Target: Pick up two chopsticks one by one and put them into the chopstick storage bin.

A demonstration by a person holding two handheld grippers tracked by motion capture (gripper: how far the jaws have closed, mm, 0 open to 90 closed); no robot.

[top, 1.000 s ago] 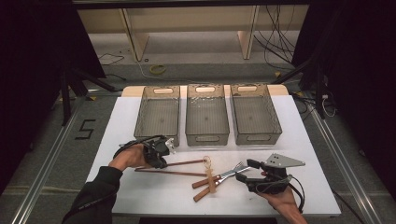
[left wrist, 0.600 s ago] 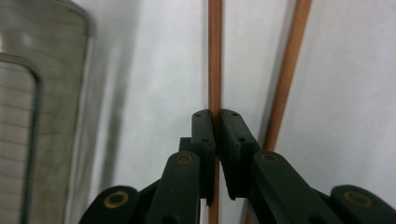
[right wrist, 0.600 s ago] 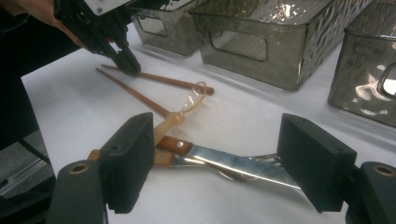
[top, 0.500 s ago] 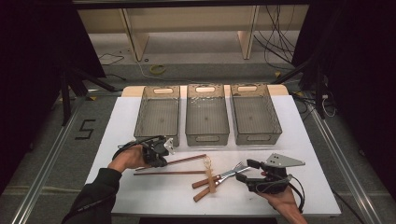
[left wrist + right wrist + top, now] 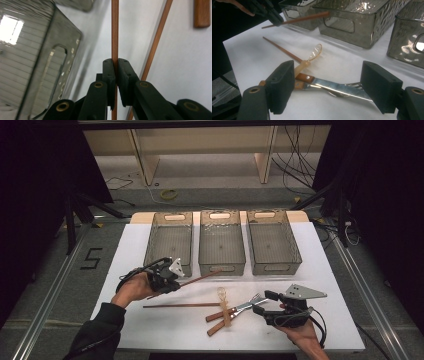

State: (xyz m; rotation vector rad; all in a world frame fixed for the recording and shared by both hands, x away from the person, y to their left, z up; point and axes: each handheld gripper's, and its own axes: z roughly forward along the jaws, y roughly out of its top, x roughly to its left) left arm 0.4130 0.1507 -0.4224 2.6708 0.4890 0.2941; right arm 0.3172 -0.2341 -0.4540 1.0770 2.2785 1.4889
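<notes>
Dim room, racks and cables behind; white worktop (image 5: pixel 150 245) carrying three clear bins.

- Left hand-held gripper (image 5: pixel 167 279): jaws clamped on one chopstick (image 5: pixel 200 279), pinched near its blunt end, stick raised off the sheet and slanting ahead of the jaws toward the middle bin (image 5: pixel 222 241). Left bin (image 5: pixel 169 240) just beyond this gripper.
- Second chopstick (image 5: pixel 180 305): flat on the sheet, just below and beside the held one.
- Right hand-held gripper (image 5: pixel 264 304): jaws wide apart, nothing gripped, resting behind the fork (image 5: pixel 247 303), knife (image 5: pixel 337 87) and plastic spoon (image 5: pixel 224 307), which lie crossed right before it.
- Right bin (image 5: pixel 272 240): beyond the right gripper.

Step judged: sorting cutlery; first chopstick lifted. Next: carry it over a bin, level it inside the rim, release.
</notes>
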